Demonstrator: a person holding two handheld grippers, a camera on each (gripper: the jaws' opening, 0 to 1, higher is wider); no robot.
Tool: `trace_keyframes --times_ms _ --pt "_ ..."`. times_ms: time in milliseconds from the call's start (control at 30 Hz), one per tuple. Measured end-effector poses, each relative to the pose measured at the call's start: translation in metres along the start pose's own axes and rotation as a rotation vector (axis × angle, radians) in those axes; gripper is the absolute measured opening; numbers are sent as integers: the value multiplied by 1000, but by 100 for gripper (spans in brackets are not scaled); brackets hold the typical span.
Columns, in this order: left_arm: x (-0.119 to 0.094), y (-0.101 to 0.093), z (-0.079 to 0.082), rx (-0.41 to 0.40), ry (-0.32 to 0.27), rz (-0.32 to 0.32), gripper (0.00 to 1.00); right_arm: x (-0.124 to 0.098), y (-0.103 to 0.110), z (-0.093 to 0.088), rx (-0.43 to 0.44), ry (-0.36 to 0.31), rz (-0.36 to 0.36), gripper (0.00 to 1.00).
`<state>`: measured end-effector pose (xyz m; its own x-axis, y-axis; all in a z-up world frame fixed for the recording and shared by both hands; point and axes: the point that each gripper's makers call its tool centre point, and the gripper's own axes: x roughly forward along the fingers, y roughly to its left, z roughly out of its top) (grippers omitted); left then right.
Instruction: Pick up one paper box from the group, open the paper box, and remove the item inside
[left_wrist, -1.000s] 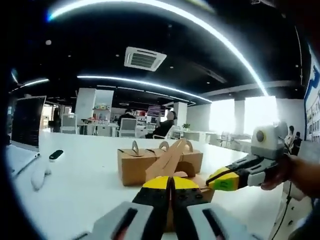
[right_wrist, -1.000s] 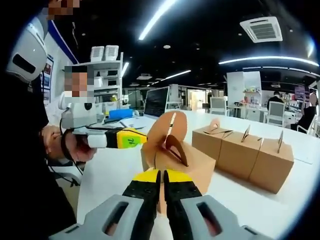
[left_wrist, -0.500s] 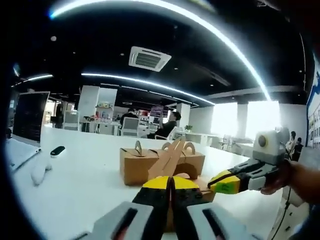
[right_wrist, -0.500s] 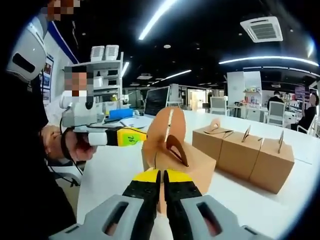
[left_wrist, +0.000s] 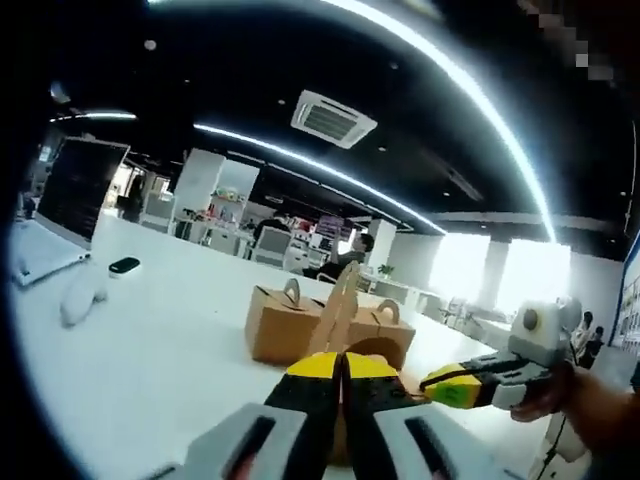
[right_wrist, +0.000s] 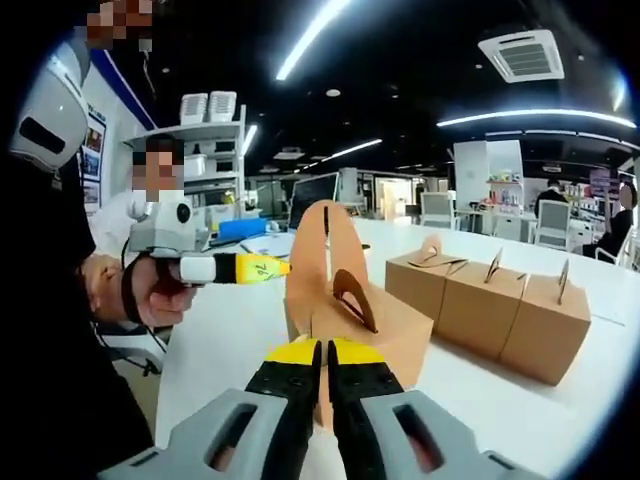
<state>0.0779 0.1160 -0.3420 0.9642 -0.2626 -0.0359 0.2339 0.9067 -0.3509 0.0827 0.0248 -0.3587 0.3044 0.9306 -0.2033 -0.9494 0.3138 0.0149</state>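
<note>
Picked paper box (right_wrist: 350, 320) sits on the white table (right_wrist: 500, 410), dead ahead of the right gripper (right_wrist: 322, 352) and touching it; its tall handle flap (right_wrist: 326, 250) stands upright, so the long axis runs vertical, straight up from the jaws. Right gripper jaws are closed with only a hairline gap, apparently pinching the box's near edge low down, though the contact is hidden behind the yellow tips, so grip is my read rather than certain. Left gripper (right_wrist: 272, 268) comes in from the side in the right gripper view, yellow tips pressed together at the edge of the flap, roughly mid height; in the left gripper view the left gripper (left_wrist: 343, 368) jaws are closed with the flap (left_wrist: 338, 310) rising from between them, so it likely holds the flap. The right gripper (left_wrist: 445, 385) enters that view from the right, tips together. Right is nearer the box body, left nearer the flap, so the opening pull falls to the left one peeling the flap away while right anchors. Count: one box in hand, three more closed boxes (right_wrist: 490, 300) in a row behind, well apart from it; two grippers. Item inside can't be seen.
</note>
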Motion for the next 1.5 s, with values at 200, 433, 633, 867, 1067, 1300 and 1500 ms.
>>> trace_keyframes --times_ms 200,433,633,867,1067,1300,1500 --pt "-1 7 0 -50 3 18 4 0 0 0 0 0 4 5" --pt "-1 16 -3 -111 8 44 4 1 1 0 -6 4 9 5" --pt "1 6 -1 -34 -9 44 4 2 1 0 -8 10 14 5" --pt "1 20 -5 -125 15 76 4 1 1 0 -8 10 14 5" --pt "0 19 -6 -151 11 72 4 1 1 0 -8 13 15 5" --pt "0 24 -10 -195 31 70 4 0 0 0 -2 9 13 5" --pt "1 25 -11 -231 36 63 4 0 -1 0 0 14 15 5"
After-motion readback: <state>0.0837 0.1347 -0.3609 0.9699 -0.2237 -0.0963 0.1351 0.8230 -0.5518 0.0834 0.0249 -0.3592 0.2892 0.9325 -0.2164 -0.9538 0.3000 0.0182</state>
